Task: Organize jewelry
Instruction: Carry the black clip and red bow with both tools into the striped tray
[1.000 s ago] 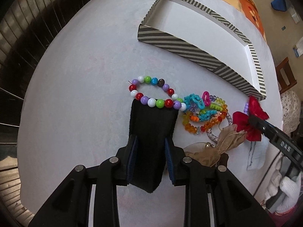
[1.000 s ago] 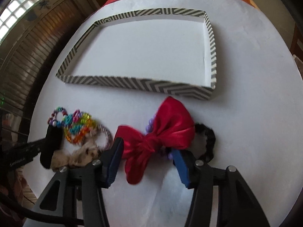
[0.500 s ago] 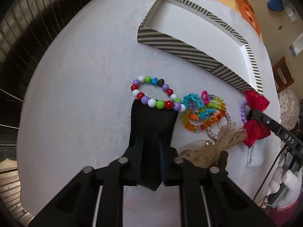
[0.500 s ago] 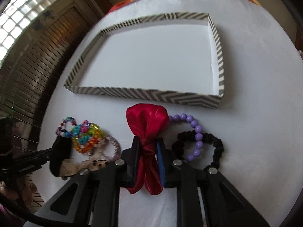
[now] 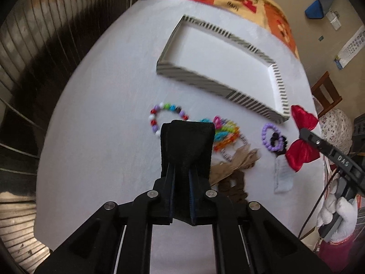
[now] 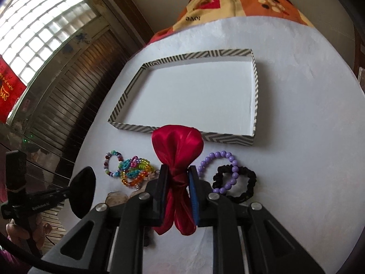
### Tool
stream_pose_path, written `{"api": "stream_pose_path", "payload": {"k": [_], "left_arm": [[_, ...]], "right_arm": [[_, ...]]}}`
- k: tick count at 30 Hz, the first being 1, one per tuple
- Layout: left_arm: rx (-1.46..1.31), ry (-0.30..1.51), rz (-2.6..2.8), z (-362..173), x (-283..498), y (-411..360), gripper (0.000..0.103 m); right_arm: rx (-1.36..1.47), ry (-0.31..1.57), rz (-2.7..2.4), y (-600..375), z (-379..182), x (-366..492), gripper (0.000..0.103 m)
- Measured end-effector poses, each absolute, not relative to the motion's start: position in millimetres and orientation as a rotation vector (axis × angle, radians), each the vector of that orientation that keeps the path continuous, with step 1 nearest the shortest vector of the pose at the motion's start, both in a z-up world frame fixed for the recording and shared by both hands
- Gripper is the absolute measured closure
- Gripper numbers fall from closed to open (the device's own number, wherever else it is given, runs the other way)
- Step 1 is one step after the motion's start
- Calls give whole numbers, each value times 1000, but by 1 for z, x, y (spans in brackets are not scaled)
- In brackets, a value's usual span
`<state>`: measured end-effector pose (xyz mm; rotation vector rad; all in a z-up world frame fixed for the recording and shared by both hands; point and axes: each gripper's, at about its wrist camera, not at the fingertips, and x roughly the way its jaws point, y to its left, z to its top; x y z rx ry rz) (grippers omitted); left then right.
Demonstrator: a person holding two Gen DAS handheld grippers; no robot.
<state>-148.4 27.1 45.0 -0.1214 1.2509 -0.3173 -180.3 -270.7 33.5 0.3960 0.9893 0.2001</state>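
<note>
My left gripper (image 5: 181, 182) is shut on a black fabric band (image 5: 187, 143) and holds it above the white table. My right gripper (image 6: 178, 182) is shut on the knot of a red satin bow (image 6: 176, 143), lifted off the table; the bow also shows in the left wrist view (image 5: 301, 143). A shallow striped tray (image 6: 230, 138) lies empty beyond, also in the left wrist view (image 5: 205, 84). On the table lie a multicolour bead bracelet (image 5: 159, 116), a bright plastic bracelet heap (image 5: 225, 134), a purple bead bracelet (image 6: 219, 169) and a black scrunchie (image 6: 241, 182).
A beige organza bow (image 5: 237, 162) and a brown scrunchie (image 5: 232, 187) lie near the bracelet heap. A white paper tag (image 5: 282, 178) lies at the table's right edge. A patterned blanket (image 6: 239, 2) sits behind the table. A wooden chair (image 5: 326, 93) stands right.
Both grippers closed on their items and lifted them off the table. The raised red bow uncovered the purple bracelet and black scrunchie.
</note>
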Motion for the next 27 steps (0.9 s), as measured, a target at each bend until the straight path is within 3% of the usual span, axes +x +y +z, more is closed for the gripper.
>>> {"api": "stream_pose_path", "payload": {"k": [12,27], "left_arm": [[-48,1108,-333,85,-89,-14,103],[35,1102,-345,70,11,-61,103]], "right_arm": [[382,949,165,-287,54,-155,86],[362,968,92,-303,52,-84,85]]}}
